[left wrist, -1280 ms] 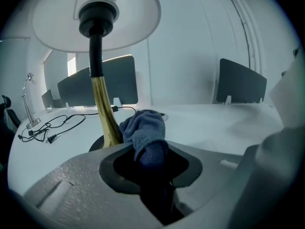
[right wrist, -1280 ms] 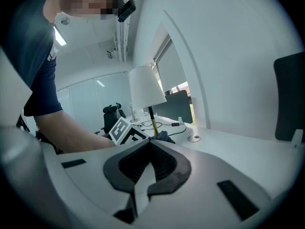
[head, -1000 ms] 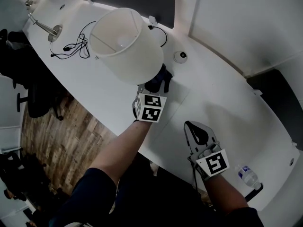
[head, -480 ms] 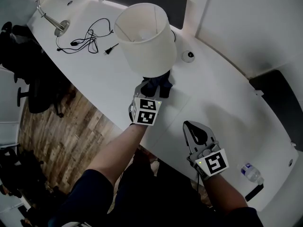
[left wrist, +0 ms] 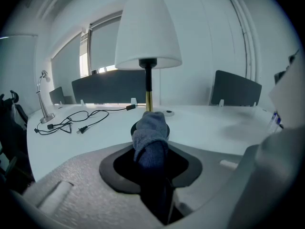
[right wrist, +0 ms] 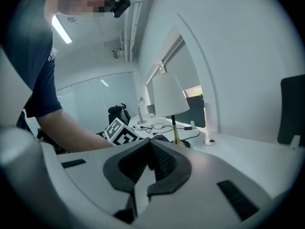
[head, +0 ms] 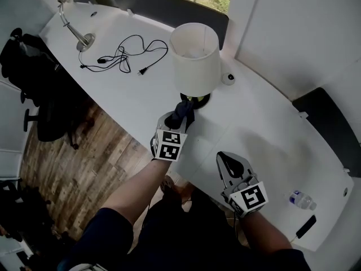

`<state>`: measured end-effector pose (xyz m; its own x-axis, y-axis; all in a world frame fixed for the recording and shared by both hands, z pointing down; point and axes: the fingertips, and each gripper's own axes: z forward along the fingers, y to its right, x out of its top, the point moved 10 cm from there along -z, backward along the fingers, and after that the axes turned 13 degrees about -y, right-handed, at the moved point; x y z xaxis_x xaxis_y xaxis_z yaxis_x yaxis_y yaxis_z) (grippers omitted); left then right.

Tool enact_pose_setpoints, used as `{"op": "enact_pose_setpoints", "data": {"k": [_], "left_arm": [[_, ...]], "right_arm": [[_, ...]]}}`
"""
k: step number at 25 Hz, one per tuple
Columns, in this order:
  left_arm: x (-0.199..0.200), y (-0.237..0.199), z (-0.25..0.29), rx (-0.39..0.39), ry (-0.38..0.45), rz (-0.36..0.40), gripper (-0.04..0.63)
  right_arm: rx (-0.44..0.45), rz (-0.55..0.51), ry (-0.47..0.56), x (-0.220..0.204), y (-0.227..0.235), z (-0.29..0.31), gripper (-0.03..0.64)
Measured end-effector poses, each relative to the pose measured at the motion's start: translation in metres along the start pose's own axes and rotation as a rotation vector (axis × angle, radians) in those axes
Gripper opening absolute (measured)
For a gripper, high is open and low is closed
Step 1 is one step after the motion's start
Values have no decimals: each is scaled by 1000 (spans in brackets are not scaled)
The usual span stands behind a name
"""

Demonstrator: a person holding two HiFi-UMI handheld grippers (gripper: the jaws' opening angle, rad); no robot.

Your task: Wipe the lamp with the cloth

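Observation:
A table lamp with a white shade (head: 194,58) stands upright on the white desk (head: 265,129), on a thin brass stem and a black base (head: 198,99). My left gripper (head: 178,116) is shut on a dark blue cloth (head: 184,110), whose bunched end lies at the lamp's base. In the left gripper view the cloth (left wrist: 150,136) rises from the jaws just in front of the stem (left wrist: 148,97), under the shade (left wrist: 148,32). My right gripper (head: 229,159) hovers at the desk's near edge, shut and empty, apart from the lamp (right wrist: 169,95).
A chrome desk lamp (head: 74,26) and a loose black cable (head: 124,55) lie at the far left of the desk. A white puck (head: 228,78) sits right of the lamp. A water bottle (head: 302,200) and a black device (head: 306,226) are near the right corner. Black chairs (head: 39,100) stand left.
The head view has pulled back, so the lamp now looks smaller and upright rather than looming and tilted. The left gripper with the cloth stays at the base. The right gripper barely moved.

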<state>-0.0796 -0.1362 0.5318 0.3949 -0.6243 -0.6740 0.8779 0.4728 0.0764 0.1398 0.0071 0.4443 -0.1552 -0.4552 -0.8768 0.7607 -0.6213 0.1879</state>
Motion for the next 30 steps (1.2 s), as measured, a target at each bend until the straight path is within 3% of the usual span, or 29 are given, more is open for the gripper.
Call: {"op": "enact_pose_setpoints", "data": {"k": [7,18,30], "left_arm": [[-11,4,-75,-69,45,-13,117],[-17,15,-200,-245,150,2,117],[-11,31,-286,-318,306,36,117]], "right_arm": [[-6,2,19,17,-34,-10,8],[5,-40,49,51,-82,-26,9],[50,-94,89,81,-115,-48,8]]}}
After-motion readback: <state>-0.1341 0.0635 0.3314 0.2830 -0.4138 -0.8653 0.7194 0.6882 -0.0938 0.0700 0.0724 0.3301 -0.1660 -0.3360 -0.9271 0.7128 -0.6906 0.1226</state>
